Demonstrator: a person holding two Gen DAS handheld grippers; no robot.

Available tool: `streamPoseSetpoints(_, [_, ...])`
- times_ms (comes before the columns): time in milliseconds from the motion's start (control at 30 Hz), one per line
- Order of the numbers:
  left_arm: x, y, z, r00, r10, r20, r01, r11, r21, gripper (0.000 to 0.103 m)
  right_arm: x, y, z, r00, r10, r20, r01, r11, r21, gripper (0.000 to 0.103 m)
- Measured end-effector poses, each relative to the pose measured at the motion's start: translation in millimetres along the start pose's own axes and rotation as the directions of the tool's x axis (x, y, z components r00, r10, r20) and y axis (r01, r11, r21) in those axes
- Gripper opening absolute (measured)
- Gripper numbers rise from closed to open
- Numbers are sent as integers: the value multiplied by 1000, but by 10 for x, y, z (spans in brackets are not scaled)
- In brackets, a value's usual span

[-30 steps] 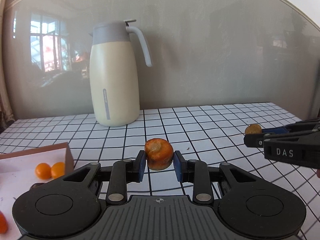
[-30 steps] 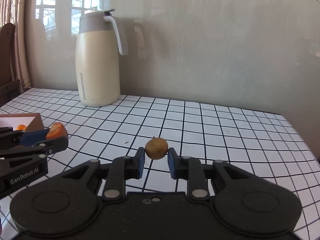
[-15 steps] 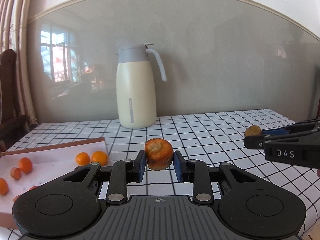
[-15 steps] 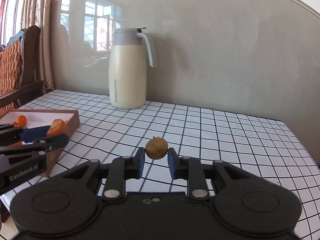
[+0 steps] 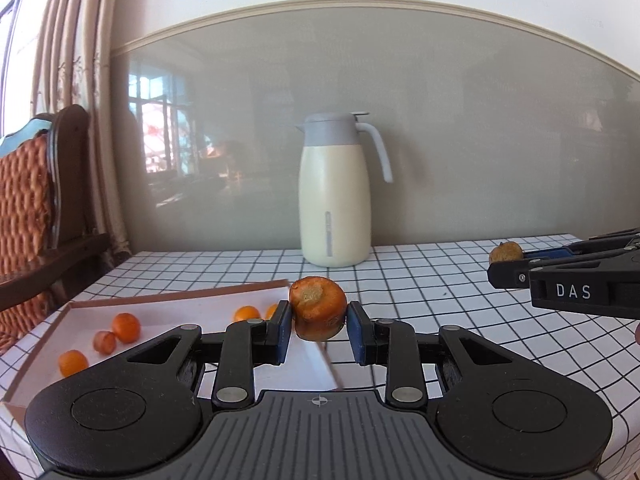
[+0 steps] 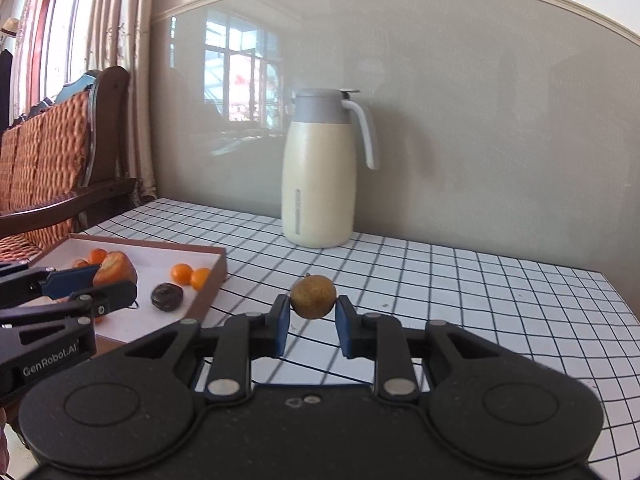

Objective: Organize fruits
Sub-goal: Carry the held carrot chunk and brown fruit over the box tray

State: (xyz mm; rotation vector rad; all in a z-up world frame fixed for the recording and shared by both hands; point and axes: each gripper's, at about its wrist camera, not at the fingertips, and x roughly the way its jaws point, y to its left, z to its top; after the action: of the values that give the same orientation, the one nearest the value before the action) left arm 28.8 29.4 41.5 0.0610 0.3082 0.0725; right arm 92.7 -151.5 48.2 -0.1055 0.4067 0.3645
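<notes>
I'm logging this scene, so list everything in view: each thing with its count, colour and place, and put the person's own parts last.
Jug: one, cream with a grey lid and handle, at the back of the table by the wall.
Table: one, white with a black grid.
Box: one, brown rim and white inside, on the table's left side.
Small oranges: at least five, orange, inside the box.
Dark fruit: one, dark brown, inside the box.
Chair: one, dark wood with orange woven padding, left of the table.
Curtain: pale, far left.
Carrot piece: one, orange, held above the box's edge.
Brown fruit: one, yellow-brown, held above the table.
Left gripper: black, blue pads, shut on the carrot piece.
Right gripper: black, blue pads, shut on the brown fruit.
</notes>
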Motion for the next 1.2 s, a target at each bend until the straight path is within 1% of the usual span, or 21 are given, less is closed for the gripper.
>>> streamPoseSetpoints(400, [-153,427,-40,993,115,-1,-115,993,-29,30,108,499,134,992,117,37,-116,993,-32,16])
streamPoseSetpoints(533, [-187,528,-47,990,140,-3,-140,990,-35,30,113,587,155,989,137,49,-135,990,-40,16])
streamPoseSetpoints(867, [-217,757,-72,981,193,-9,-193,980,-52,30,190,811,164,983,179,46,-176,983,-60,16])
streamPoseSetpoints(1200, [-218,1114,-96,969,248,-19,-249,966,-76,30,264,1045,178,977,208,43,-204,975,-87,16])
